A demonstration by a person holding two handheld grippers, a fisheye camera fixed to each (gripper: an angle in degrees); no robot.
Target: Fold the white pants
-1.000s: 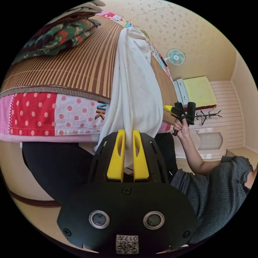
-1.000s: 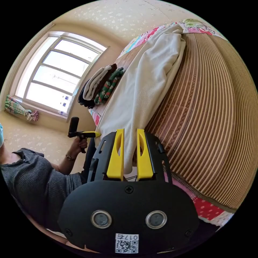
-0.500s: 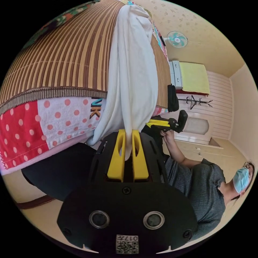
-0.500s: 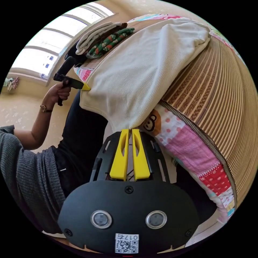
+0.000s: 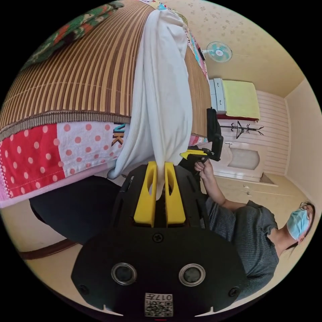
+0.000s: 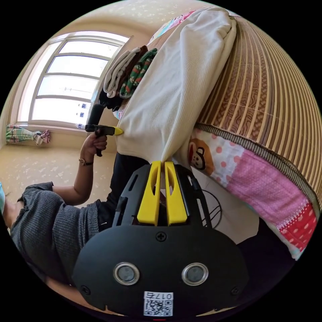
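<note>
Since a second ago both grippers have dropped below the bed edge, drawing the white pants [image 5: 161, 100] down with them. Left gripper [image 5: 160, 165]: fingers pinching the hem, cloth bunched between them. Right gripper [image 6: 160, 164]: fingers pressed onto the other corner. The pants hang over the edge, across the patchwork quilt [image 6: 248, 177], the rest lying up the striped mat [image 5: 84, 77]. Beyond, folded clothes [image 6: 129, 75] are stacked on the bed [image 5: 37, 157].

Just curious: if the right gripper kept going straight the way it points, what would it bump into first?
The white pants its jaws already pinch; behind that cloth probably the bed's patchwork edge, though depth is unclear.
</note>
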